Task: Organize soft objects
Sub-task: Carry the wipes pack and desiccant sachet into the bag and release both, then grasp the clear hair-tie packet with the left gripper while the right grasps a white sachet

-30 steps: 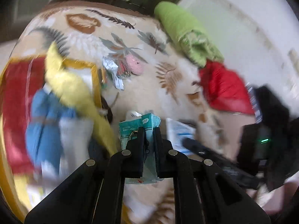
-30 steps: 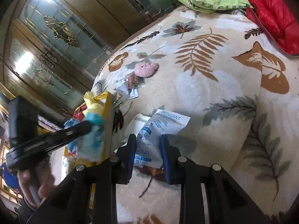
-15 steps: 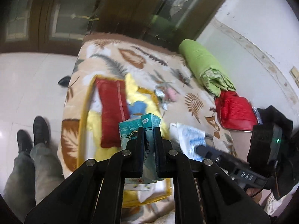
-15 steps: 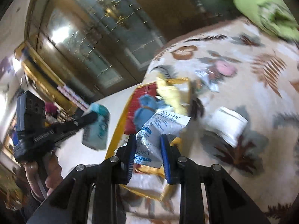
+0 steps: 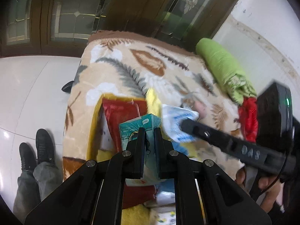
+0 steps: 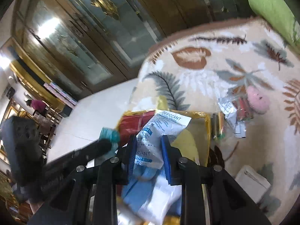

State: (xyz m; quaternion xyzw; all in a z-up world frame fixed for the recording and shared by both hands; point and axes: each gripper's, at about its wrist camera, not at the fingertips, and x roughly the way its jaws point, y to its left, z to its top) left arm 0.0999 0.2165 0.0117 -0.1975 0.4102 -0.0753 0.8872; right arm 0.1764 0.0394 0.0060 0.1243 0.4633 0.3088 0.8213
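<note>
Leaf-print blanket [image 5: 116, 69] under yellow bag [image 6: 204, 120]; my left hand-held gripper [image 5: 149, 131] pinches tissue pack [image 5: 135, 126], right hand-held gripper [image 6: 149, 140] just eased wider, desiccant packet [image 6: 161, 129] between its fingers.

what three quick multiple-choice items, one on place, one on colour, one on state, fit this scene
1. Where does the rolled green blanket lie?
A. at the far end of the leaf-patterned bed cover
B. on the tiled floor
C. in the yellow-rimmed bag

2. What colour are the pads of the right gripper?
A. red
B. blue
C. white

3. What is the left gripper doing?
A. standing wide open
B. resting on the bed
C. pinching a teal tissue pack

Answers: 1 A, the blanket lies at the cover's far edge near the wall. 2 B, blue pads flank the white desiccant packet. 3 C, its jaws clamp the pack.
</note>
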